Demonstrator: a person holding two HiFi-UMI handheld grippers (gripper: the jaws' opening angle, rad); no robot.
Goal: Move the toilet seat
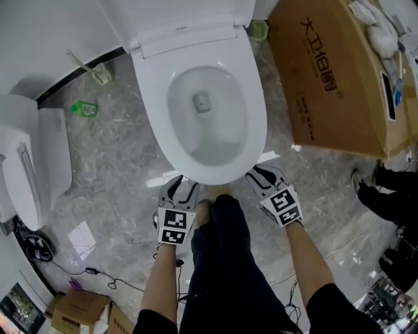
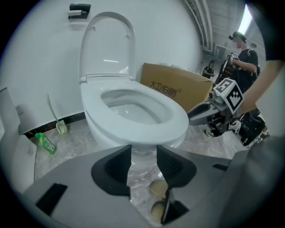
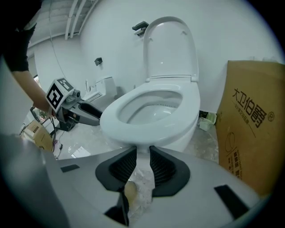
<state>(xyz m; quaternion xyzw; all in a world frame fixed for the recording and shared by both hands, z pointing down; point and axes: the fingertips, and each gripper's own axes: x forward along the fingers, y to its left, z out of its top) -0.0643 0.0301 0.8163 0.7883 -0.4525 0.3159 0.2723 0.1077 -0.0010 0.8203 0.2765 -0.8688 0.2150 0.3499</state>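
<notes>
A white toilet stands in front of me, its seat (image 1: 256,111) down on the bowl and its lid (image 1: 189,19) up against the wall. In the left gripper view the seat (image 2: 178,122) ends just above my left gripper (image 2: 143,151), which is open with only the bowl's base and the floor showing between its fingers. My right gripper (image 3: 143,153) sits under the seat's (image 3: 133,129) front edge, open by a narrower gap with nothing in it. In the head view the left gripper (image 1: 179,189) and right gripper (image 1: 264,177) flank the bowl's front rim.
A large cardboard box (image 1: 339,78) stands right of the toilet. A second white toilet unit (image 1: 32,163) lies at the left, with a green bottle (image 1: 85,107) and a brush (image 1: 98,73) by the wall. My legs (image 1: 222,261) fill the foreground. Another person (image 2: 242,53) stands at the far right.
</notes>
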